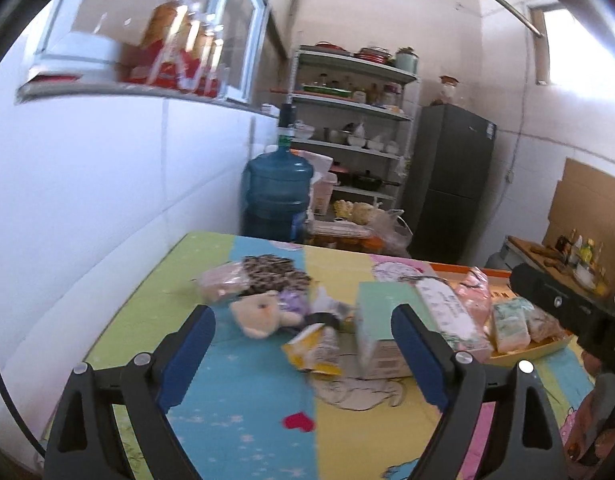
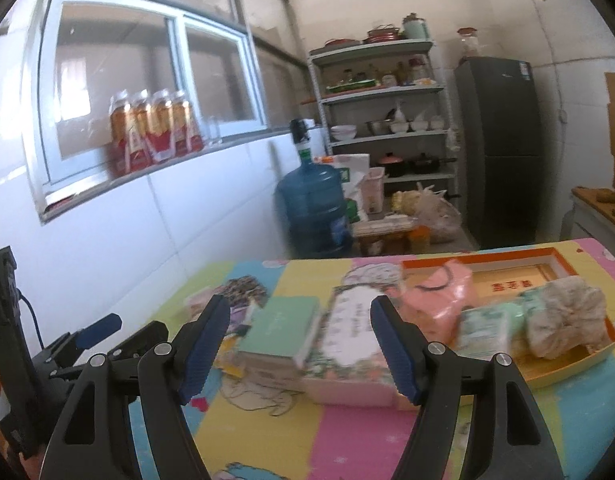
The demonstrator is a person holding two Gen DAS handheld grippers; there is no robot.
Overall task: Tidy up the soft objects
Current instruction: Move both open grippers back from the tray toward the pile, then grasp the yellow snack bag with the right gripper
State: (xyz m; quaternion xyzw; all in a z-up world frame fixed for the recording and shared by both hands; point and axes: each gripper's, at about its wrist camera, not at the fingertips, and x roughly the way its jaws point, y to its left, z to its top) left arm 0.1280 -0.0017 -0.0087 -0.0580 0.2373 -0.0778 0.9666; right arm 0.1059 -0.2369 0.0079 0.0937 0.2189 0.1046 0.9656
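both tools [image 1: 303, 320] [image 2: 299, 316] open, nothing held, above table [image 1: 243, 420] w/ soft items.

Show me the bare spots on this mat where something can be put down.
Free: the near blue and yellow stripes in front of the plush toy, and the green strip by the wall. Crowded: the boxes, packets and tray to the right.

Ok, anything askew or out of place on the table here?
Yes: left of the yellow tray, the plush toy, yellow snack bag and mint-green box lie jumbled on the mat. The box sits tilted. Nothing looks spilled or damaged.
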